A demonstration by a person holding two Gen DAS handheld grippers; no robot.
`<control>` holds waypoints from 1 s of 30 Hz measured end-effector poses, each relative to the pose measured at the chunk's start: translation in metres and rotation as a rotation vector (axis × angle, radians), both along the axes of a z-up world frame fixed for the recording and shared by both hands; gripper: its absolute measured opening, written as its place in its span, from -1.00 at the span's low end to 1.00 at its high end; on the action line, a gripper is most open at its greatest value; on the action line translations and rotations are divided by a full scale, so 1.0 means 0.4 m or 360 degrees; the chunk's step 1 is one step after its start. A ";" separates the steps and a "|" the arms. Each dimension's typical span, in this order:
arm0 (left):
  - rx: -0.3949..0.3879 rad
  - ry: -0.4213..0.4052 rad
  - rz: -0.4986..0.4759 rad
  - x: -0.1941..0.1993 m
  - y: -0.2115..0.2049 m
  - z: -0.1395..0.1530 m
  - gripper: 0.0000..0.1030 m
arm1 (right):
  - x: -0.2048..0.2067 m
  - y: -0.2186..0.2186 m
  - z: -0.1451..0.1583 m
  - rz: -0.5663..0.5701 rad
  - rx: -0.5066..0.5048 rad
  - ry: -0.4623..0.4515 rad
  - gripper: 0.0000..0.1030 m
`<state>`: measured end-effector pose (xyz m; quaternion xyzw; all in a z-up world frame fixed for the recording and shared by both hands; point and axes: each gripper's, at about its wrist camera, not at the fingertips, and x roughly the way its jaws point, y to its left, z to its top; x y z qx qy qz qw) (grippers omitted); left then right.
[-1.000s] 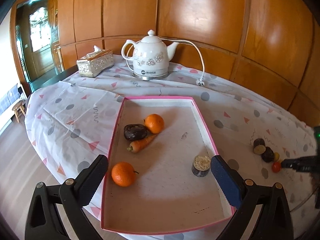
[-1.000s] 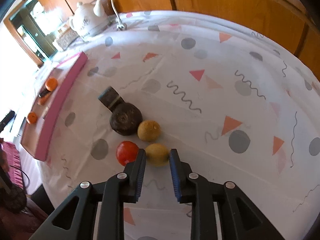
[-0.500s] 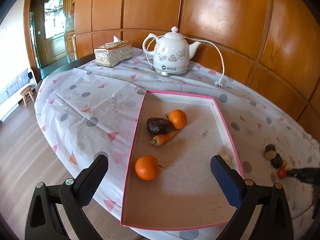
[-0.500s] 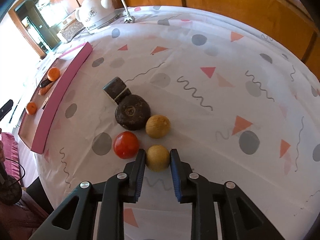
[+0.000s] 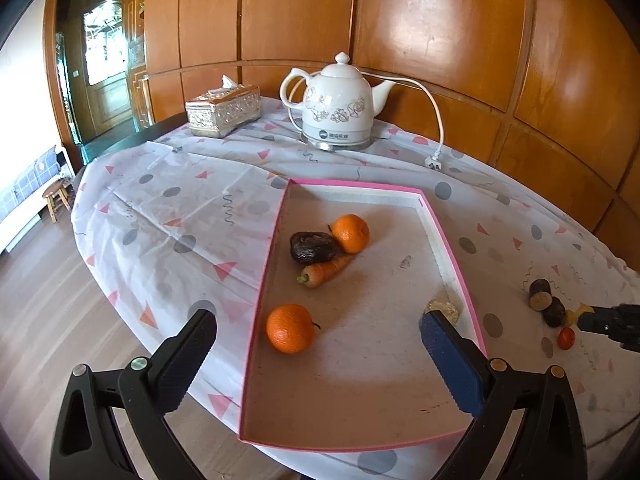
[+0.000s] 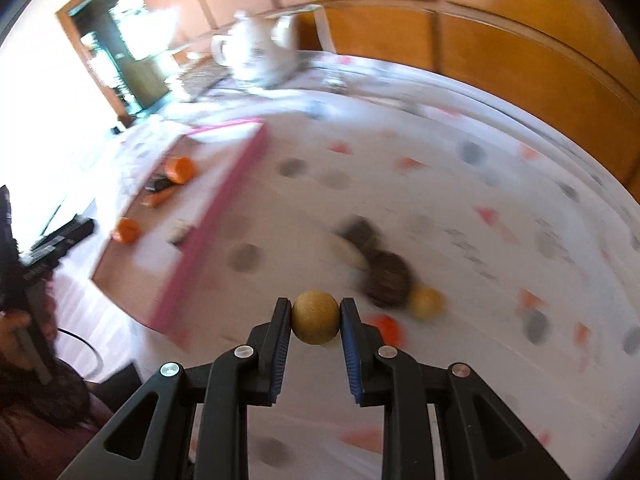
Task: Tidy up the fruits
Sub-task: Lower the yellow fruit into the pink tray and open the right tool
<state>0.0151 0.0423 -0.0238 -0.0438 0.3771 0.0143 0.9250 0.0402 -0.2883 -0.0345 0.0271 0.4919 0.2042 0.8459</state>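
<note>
My right gripper (image 6: 315, 320) is shut on a small round tan fruit (image 6: 315, 317) and holds it above the tablecloth. Below it lie a second tan fruit (image 6: 427, 303), a red tomato (image 6: 387, 329), a dark round fruit (image 6: 389, 278) and a cut dark piece (image 6: 360, 232). The pink tray (image 5: 272, 240) holds two oranges (image 5: 290, 328) (image 5: 351, 233), a carrot (image 5: 324, 271), a dark fruit (image 5: 313, 246) and a small pale piece (image 5: 444, 310). My left gripper (image 5: 316, 360) is open and empty over the tray's near end. The right gripper also shows in the left wrist view (image 5: 582, 317).
A white electric kettle (image 5: 336, 110) with its cord and plug (image 5: 434, 162) stands at the back of the table. A silver tissue box (image 5: 224, 110) sits to its left. The table edge drops to a wooden floor at left. The right wrist view is motion-blurred.
My right gripper closed on the tan fruit, lifted it off the cloth and swung toward the tray. My left gripper pulled back and up from the tray, still open.
</note>
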 end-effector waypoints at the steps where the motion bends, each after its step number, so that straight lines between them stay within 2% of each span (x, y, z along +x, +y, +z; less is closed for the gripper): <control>1: 0.0003 -0.0005 0.0010 -0.001 0.003 0.001 0.99 | 0.007 0.035 0.006 0.0031 0.0022 -0.0006 -0.53; 6: -0.0001 -0.0012 0.0056 -0.004 0.028 0.001 0.99 | 0.046 0.225 0.021 0.0199 0.0078 -0.0044 -0.53; 14: -0.0007 -0.0006 0.0084 -0.008 0.056 -0.005 0.99 | 0.135 0.394 0.011 0.0225 0.0126 -0.0009 -0.52; 20: -0.0024 0.0001 0.0091 -0.010 0.066 -0.009 0.99 | 0.171 0.439 0.012 0.0197 0.0100 -0.0017 -0.51; 23: -0.0029 0.0002 0.0094 -0.010 0.067 -0.009 0.99 | 0.173 0.444 0.019 0.0192 0.0096 -0.0036 -0.40; 30: -0.0036 -0.0003 0.0081 -0.011 0.061 -0.004 0.99 | 0.143 0.405 0.029 0.0171 0.0040 -0.0079 -0.40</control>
